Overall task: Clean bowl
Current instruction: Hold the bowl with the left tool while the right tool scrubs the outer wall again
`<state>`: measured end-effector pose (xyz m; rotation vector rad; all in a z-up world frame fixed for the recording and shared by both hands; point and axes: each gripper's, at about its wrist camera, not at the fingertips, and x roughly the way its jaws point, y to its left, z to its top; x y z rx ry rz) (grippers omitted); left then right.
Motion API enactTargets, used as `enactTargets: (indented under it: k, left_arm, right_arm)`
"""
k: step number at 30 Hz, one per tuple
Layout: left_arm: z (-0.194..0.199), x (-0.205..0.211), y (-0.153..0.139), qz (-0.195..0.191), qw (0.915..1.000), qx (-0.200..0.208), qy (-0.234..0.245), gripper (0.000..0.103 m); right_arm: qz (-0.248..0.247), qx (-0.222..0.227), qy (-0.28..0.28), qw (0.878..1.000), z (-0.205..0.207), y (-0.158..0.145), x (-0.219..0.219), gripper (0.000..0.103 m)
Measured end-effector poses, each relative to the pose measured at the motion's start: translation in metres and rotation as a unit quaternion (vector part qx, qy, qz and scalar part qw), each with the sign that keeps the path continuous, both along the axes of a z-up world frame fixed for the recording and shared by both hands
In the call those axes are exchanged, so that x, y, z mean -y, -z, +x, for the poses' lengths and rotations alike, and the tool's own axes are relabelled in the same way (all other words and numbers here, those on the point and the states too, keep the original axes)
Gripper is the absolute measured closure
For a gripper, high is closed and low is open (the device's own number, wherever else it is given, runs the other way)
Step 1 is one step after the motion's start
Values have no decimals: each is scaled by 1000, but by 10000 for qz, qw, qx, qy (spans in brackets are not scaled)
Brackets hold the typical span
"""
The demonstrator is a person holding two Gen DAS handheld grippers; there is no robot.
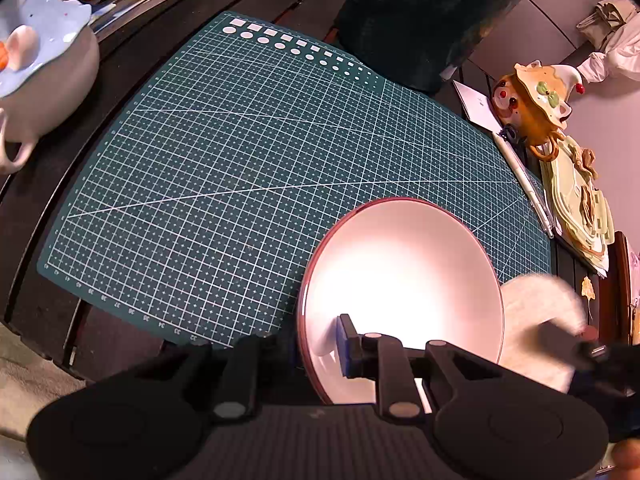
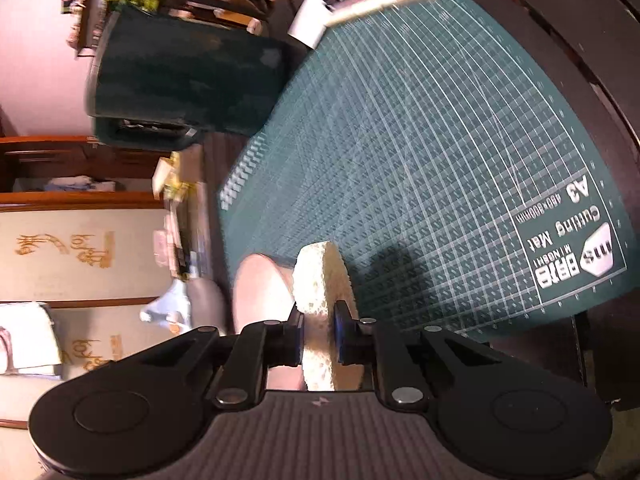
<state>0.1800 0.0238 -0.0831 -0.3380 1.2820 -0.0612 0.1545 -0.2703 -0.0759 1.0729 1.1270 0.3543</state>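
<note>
Left tool [image 1: 320,346] pinching near rim of bowl [image 1: 404,280], tilting it up over cutting mat [image 1: 240,160] at 5 o'clock corner of left view. Right tool [image 2: 318,338] squeezing pale sponge [image 2: 320,280], hovering just beside bowl's rim at 3 o'clock. Step in hand, by judgement: wiping bowl. Next move calling for sponge swinging into bright inner face, left grip holding steady. Worktop [image 1: 120,80] lying beyond, teapot [image 1: 44,76] sitting at 10 o'clock.
</note>
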Motion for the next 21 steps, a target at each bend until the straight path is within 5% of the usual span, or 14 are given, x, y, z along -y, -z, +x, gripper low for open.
enactTargets:
  k: [5, 14, 21]
  left_arm:
    - [0, 0, 0, 1, 10000, -1, 9, 84]
    - [4, -2, 0, 3, 10000, -20, 55, 84]
    - [5, -1, 0, 12, 10000, -18, 71, 84]
  right_arm:
    - [191, 213, 131, 9995, -1, -10, 7, 89]
    - [-16, -244, -52, 9997, 3, 13, -5, 89]
    - [236, 191, 165, 9994, 0, -8, 8, 89]
